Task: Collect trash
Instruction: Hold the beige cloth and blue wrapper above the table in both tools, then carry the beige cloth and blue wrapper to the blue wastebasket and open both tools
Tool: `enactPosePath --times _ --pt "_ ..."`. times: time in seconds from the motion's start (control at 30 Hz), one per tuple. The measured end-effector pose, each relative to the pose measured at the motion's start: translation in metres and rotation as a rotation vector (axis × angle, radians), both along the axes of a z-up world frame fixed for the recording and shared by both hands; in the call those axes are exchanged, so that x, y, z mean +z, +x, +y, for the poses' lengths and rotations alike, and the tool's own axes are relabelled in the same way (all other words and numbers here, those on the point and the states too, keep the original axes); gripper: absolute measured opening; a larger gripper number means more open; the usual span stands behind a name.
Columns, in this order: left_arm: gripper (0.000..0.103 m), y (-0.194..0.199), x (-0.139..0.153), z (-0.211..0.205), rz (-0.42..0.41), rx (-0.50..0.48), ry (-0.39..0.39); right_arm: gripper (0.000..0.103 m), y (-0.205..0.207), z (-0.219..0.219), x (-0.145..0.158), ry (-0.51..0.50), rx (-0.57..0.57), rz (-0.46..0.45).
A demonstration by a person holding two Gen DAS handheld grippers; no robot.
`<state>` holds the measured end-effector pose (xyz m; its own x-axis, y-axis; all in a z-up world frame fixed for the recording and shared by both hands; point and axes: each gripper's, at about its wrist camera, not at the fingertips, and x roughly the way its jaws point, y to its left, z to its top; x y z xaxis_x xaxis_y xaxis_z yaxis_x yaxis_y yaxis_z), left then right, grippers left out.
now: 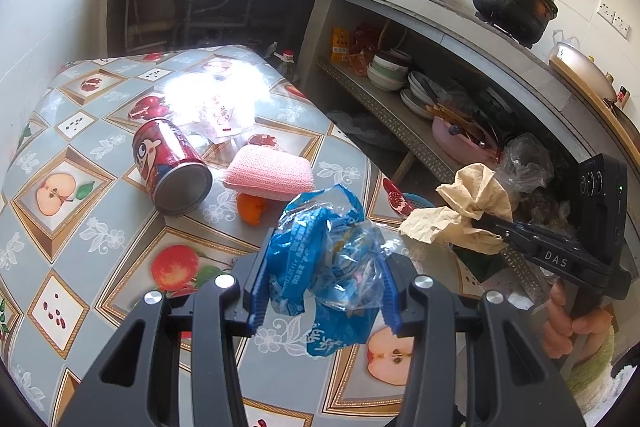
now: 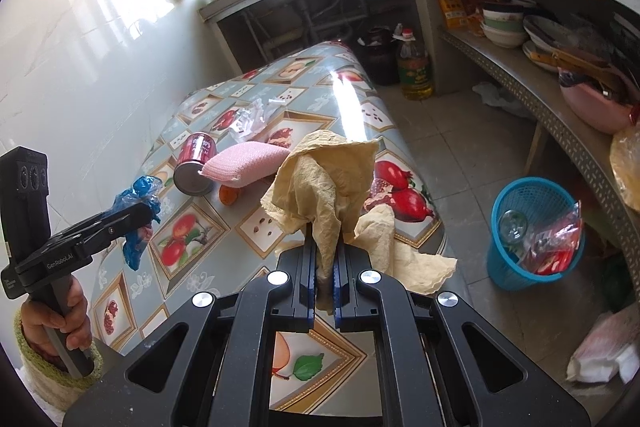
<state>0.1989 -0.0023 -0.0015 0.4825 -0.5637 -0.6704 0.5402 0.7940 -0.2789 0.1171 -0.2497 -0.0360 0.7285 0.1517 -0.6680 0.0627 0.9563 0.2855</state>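
Wrapper (image 1: 320, 247), blue and crumpled, sits pinched in the left gripper (image 1: 322, 291) above the table (image 1: 80, 227). Right gripper (image 2: 324, 275) clamps a tan paper towel (image 2: 324, 187) over the table's edge. On the table at 11 o'clock of the wrapper lie a red can (image 1: 172, 167), a pink sponge (image 1: 266, 173) and an orange peel (image 1: 251, 209). Blue bin (image 2: 532, 231) stands on the floor at 3 o'clock of the towel

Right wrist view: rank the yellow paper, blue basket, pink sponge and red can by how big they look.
1. Yellow paper, though it sits nearest the camera, pinched in the right hand-held gripper.
2. Blue basket.
3. Pink sponge.
4. Red can, close to the sponge in apparent size.
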Motion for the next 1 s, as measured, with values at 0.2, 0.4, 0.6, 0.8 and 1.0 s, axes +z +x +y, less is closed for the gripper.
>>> enactPosePath --times 0.2,0.4,0.6,0.8,1.0 --pt "0.043 0.007 0.016 -0.044 0.009 -0.090 -0.032 0.005 -0.028 -0.048 0.022 -0.027 -0.136 -0.068" --pt "0.043 0.021 0.031 -0.129 0.032 -0.253 -0.053 0.005 -0.078 -0.133 0.031 -0.101 -0.389 -0.069" --pt "0.043 0.049 0.011 -0.238 0.199 -0.391 -0.033 0.005 -0.105 -0.190 -0.006 -0.046 -0.534 0.011" --pt "0.044 0.077 -0.044 -0.339 0.410 -0.445 0.097 0.005 -0.082 -0.215 -0.060 0.054 -0.529 0.074" --pt "0.044 0.097 -0.096 -0.428 0.482 -0.456 0.225 0.005 -0.044 -0.246 -0.114 0.132 -0.525 0.119"
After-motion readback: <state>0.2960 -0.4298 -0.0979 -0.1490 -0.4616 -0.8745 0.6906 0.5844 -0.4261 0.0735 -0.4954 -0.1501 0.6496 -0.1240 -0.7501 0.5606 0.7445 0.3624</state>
